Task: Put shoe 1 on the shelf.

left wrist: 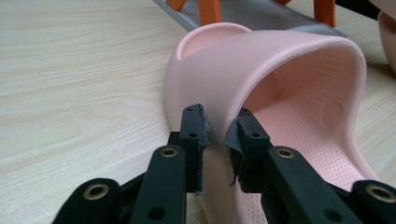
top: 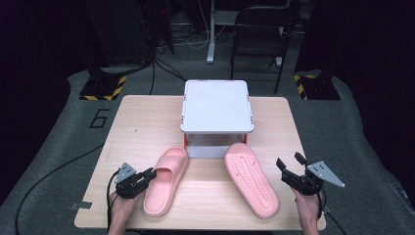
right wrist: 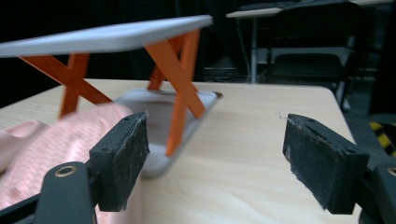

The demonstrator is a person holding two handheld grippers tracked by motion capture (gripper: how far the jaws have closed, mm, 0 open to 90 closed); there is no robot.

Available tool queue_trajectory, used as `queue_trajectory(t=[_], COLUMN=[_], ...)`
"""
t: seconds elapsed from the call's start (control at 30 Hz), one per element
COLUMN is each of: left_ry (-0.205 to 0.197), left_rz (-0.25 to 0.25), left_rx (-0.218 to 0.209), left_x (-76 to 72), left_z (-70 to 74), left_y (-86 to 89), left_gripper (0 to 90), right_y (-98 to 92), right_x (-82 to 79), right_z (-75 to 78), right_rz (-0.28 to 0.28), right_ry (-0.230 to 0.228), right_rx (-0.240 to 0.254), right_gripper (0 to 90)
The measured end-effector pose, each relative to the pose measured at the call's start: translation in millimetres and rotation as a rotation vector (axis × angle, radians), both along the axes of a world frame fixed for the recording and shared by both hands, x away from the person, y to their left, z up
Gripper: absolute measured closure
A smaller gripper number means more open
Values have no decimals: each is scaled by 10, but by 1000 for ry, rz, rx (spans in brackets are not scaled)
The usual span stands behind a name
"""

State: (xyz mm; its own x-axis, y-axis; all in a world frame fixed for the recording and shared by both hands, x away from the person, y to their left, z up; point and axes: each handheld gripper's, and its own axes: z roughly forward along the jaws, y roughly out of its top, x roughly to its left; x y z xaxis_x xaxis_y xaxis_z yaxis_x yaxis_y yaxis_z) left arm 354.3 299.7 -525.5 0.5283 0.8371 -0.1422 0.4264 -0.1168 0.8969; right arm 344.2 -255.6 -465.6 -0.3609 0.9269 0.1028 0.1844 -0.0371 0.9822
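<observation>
Two pink slippers lie on the wooden table. The left slipper sits sole down, toe toward me. My left gripper is at its left side, shut on the edge of the strap; in the left gripper view the pads pinch the strap's rim of that slipper. The right slipper lies sole up. To its right, my right gripper stands open with nothing between its pads. In the right gripper view that slipper is at the left, beside the left jaw.
A small white shelf on orange crossed legs stands at the table's back middle, its lower tray just beyond the slippers' far ends. A black chair and stands are on the floor behind the table.
</observation>
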Motion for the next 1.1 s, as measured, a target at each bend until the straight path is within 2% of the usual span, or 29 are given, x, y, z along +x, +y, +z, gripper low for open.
queue_trajectory(t=[0.03,0.1,0.17,0.27,0.3,0.33,0.37,0.4,0.43,0.5,0.57,0.6,0.63,0.7,0.77,0.8,0.87,0.9,0.93,0.97,1.07,1.1], left_ry=[-4,-9,-7,-17,-17,-24,-25,-25,-38,-49,-61,-64,-66,-60,-63,-63,-66,-63,-63,-56,-61,-50], left_rz=[5,11,11,13,9,7,-2,-2,-5,-12,-19,-20,-22,-22,-29,-29,-31,-33,-33,-38,-29,-29], left_rx=[18,31,32,31,32,34,37,37,31,41,38,32,32,27,34,34,32,22,22,27,25,21], left_x=[-7,-11,-17,-24,-28,-32,-45,-45,-57,-57,-48,-33,14,59,121,121,195,266,266,339,410,451], left_z=[10,17,21,32,39,48,75,75,121,147,193,210,233,243,254,254,265,272,272,286,290,293], left_y=[-8,-12,-13,-16,-17,-21,-27,-27,-49,-55,-89,-113,-173,-238,-324,-324,-438,-535,-535,-624,-709,-752], left_gripper=[779,791,795,808,809,809,810,810,810,810,811,811,810,808,808,808,808,807,807,805,803,803], right_y=[77,166,205,373,477,477,575,575,675,706,812,812,869,911,949,949,991,1026,1038,1053,1081,1090], right_x=[74,158,197,365,468,468,569,569,683,720,881,881,985,1077,1126,1126,1175,1223,1235,1253,1281,1292], right_z=[129,260,306,477,564,564,640,640,715,738,798,798,811,808,811,811,804,779,770,755,724,710], right_rz=[35,74,86,139,169,169,193,193,216,223,257,257,280,293,276,276,284,285,288,297,314,317], right_ry=[-11,-20,-21,-7,-9,-9,-16,-16,-18,-8,4,4,34,49,47,47,49,64,71,73,96,103], right_rx=[3,-7,-10,-18,-30,-30,-47,-47,-67,-70,-91,-91,-94,-106,-141,-141,-164,-175,-183,-187,-190,-180], right_gripper=[223,223,223,223,224,224,225,225,227,229,227,227,231,229,233,233,236,237,237,237,237,237])
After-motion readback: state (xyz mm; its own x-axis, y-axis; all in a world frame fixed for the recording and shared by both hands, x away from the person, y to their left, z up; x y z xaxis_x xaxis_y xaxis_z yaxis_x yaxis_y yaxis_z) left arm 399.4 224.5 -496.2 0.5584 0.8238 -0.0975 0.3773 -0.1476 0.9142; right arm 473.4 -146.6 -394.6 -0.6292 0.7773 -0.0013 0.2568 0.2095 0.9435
